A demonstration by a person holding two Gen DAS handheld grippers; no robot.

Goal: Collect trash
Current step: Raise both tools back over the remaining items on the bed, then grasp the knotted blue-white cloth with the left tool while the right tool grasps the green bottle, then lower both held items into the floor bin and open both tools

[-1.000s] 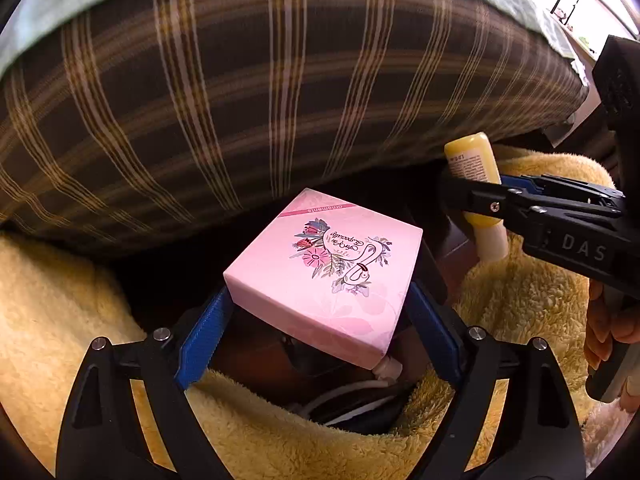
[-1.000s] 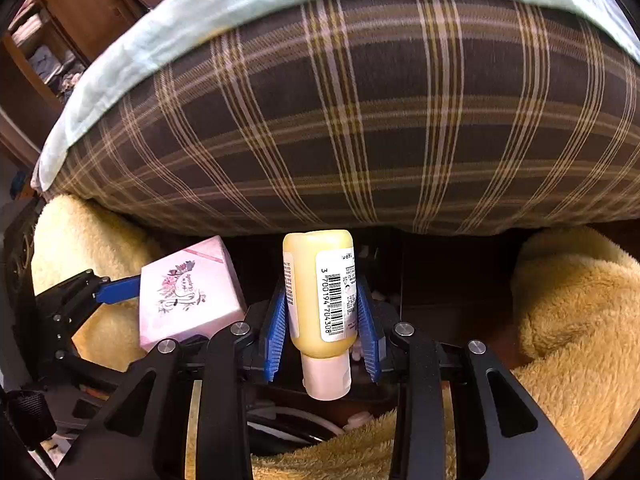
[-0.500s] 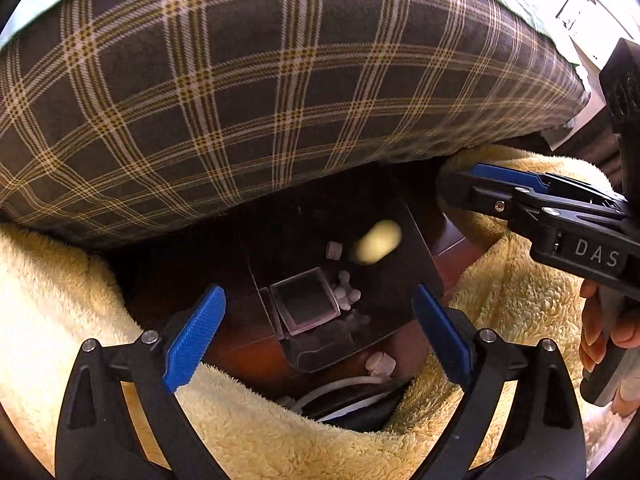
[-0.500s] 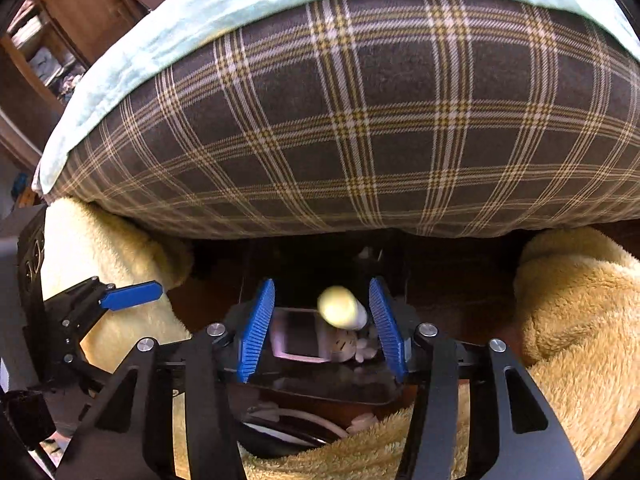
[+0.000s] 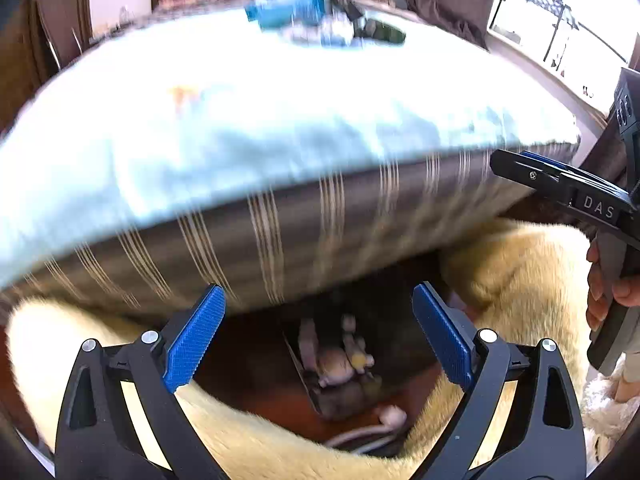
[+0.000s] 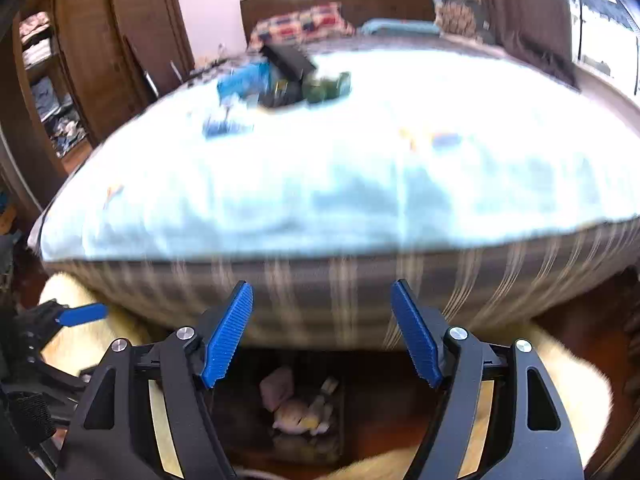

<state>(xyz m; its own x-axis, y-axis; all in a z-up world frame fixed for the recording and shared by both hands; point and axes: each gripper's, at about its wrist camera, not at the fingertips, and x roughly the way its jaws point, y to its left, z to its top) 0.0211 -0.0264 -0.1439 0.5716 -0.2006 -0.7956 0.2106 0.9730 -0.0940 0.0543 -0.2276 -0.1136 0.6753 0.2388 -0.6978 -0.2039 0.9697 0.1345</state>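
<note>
My left gripper (image 5: 318,336) is open and holds nothing. It hangs over a dark bin (image 5: 308,384) on the floor. The jaws of my right gripper (image 6: 322,336) are opening, with nothing between them, and it hangs over the same bin (image 6: 340,412). Blurred in the bin lie the pink box (image 6: 276,390) and the yellow bottle (image 6: 298,418). Farther back on the bed's pale blue sheet (image 6: 360,168) lie a blue packet (image 6: 244,80), a dark box (image 6: 288,58) and a green item (image 6: 328,86). The left wrist view shows the same blue packet (image 5: 288,12).
The plaid side of the mattress (image 5: 320,232) overhangs the bin. A fluffy yellow rug (image 5: 508,272) flanks the bin on both sides. A hand (image 5: 604,292) holds the right gripper's handle. A wooden wardrobe (image 6: 92,64) stands at the left, a window (image 5: 560,32) at the right.
The pink box and the yellow bottle left the jaws and fell into the bin. Both grippers then rose and tilted up, so the top of the bed came into view.
</note>
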